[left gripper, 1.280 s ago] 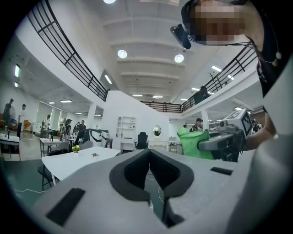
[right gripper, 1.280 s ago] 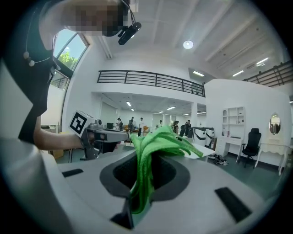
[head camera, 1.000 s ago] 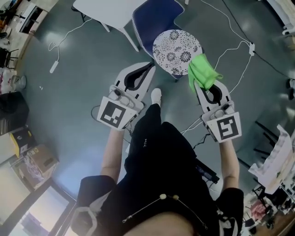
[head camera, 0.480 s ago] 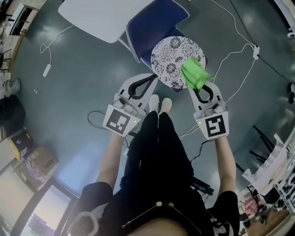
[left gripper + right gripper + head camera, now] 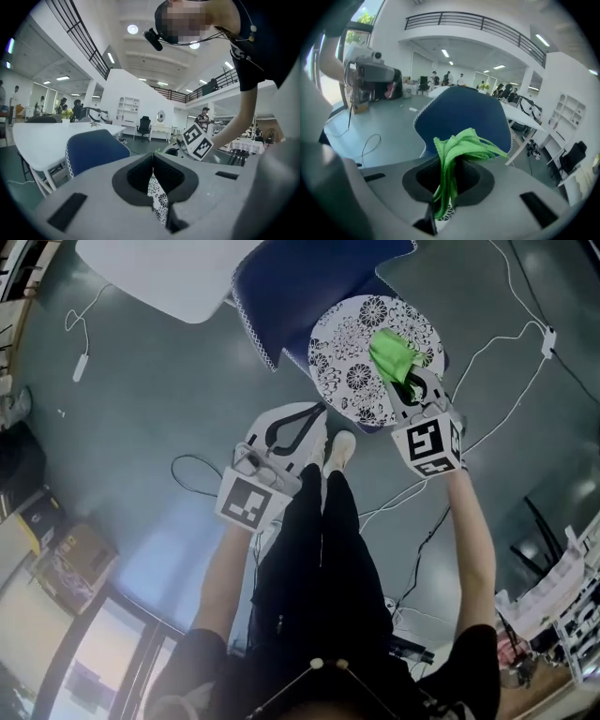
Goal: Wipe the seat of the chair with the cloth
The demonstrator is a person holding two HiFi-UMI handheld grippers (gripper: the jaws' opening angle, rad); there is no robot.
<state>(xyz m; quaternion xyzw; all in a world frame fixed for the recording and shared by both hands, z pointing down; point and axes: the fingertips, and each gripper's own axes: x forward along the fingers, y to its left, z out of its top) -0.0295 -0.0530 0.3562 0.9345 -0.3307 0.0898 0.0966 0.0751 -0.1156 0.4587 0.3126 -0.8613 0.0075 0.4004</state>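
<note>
Head view shows the right tool clamped on the green cloth, which is bunched over the right part of the chair's round, floral-patterned seat. The left tool hangs just off the seat's near edge, its jaws pressed together on nothing. The blue backrest stands beyond, beside a white desk.

Chair seat, left half: bare, open from above.
Right half: taken up by the right gripper and its cloth.
Far side: blue backrest blocks, white desk just beyond.
Near side: shoe near the rim.
Left: open floor.
</note>
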